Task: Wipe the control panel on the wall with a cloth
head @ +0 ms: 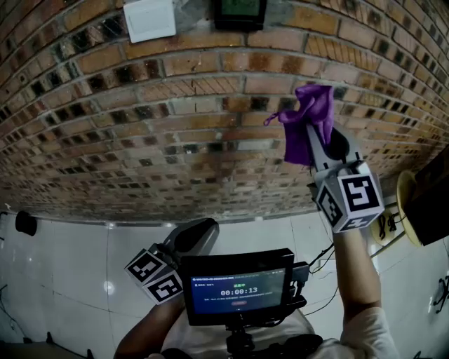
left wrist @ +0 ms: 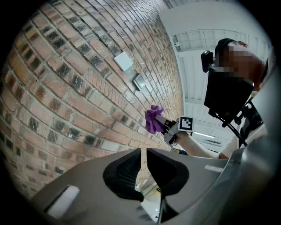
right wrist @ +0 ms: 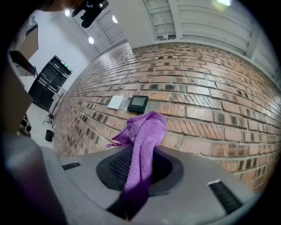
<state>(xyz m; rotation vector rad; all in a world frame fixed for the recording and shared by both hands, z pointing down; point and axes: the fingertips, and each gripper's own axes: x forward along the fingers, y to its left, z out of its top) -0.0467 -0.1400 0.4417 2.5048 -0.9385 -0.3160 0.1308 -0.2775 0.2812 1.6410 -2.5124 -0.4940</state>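
Note:
A dark control panel (head: 240, 14) is mounted high on the brick wall, seen also as the panel (right wrist: 138, 103) and the panel (left wrist: 140, 81). My right gripper (head: 317, 137) is raised toward the wall, shut on a purple cloth (head: 309, 120). The cloth (right wrist: 142, 145) bunches above the jaws, below and right of the panel, apart from it. The cloth (left wrist: 153, 118) also shows in the left gripper view. My left gripper (head: 200, 235) hangs low near the floor, its jaws nearly touching with nothing between them (left wrist: 143, 159).
A white switch plate (head: 149, 19) sits left of the panel on the brick wall (head: 140, 126). A chest-mounted screen (head: 238, 287) shows a timer. A yellow round object (head: 408, 207) and cables lie at right on the white floor (head: 70, 259).

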